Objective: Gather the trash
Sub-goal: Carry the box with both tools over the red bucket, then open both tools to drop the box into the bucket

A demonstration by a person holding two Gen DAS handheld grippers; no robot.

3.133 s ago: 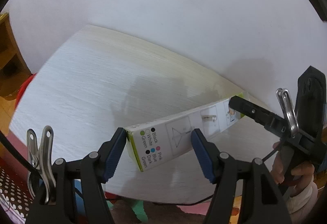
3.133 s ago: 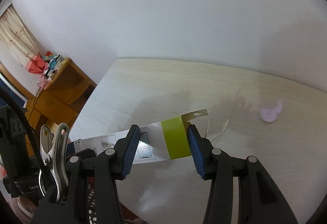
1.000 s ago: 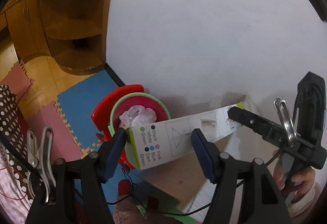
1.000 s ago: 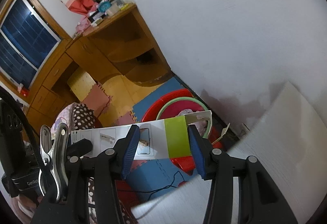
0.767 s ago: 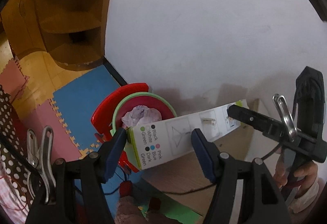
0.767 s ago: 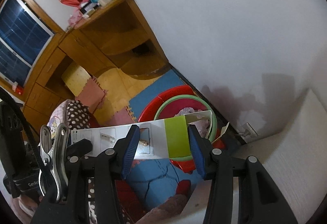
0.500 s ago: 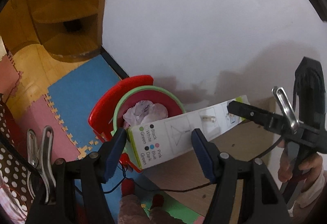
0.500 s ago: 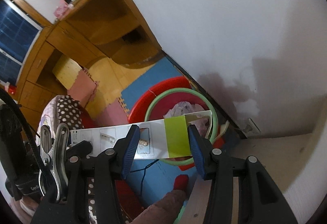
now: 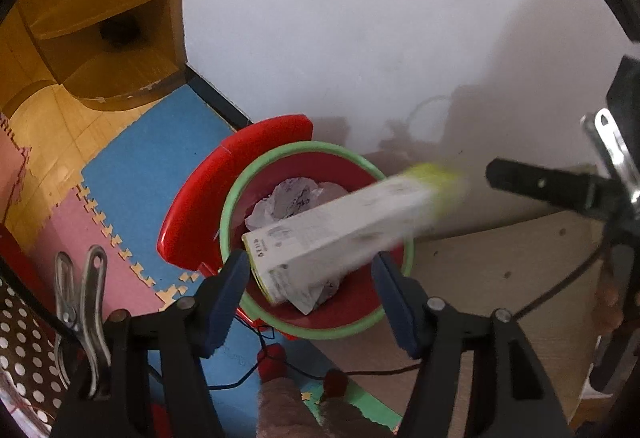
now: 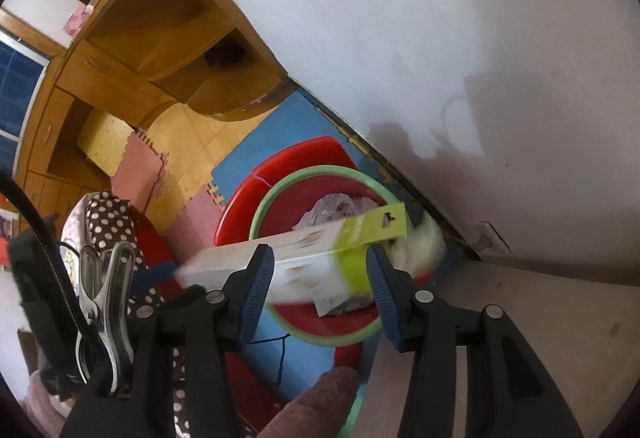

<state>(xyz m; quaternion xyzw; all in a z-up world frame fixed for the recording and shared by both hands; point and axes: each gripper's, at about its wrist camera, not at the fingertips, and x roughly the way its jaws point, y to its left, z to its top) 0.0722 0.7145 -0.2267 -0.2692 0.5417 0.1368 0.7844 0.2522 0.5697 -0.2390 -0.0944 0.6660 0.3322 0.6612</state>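
The long white box with a green end [image 9: 340, 230] hangs blurred and tilted over the red bin with a green rim [image 9: 224, 222], loose from both grippers. Its near end dips toward the crumpled paper [image 9: 292, 194] inside. My left gripper [image 9: 310, 262] is above the bin, its jaws closing, the box lower than its pads and not pressed by them. In the right wrist view the box [image 10: 312, 258] shows blurred between the fingers of my right gripper [image 10: 318, 254], above the same bin [image 10: 260, 214]. From the left wrist view, the right gripper's finger [image 9: 540, 182] stands apart from the box's green end.
A wooden corner shelf [image 9: 100, 38] stands against the white wall at the left. Blue and pink foam mats [image 9: 152, 142] cover the floor, crossed by a dark cable [image 9: 240, 378]. A pale wooden table panel [image 9: 500, 278] borders the bin's right side. Polka-dot fabric [image 10: 108, 222] is at the left.
Both grippers have sunk closer over the bin. The box, steady between the fingers before, has turned, blurred and dropped away from the right gripper's finger toward the bin.
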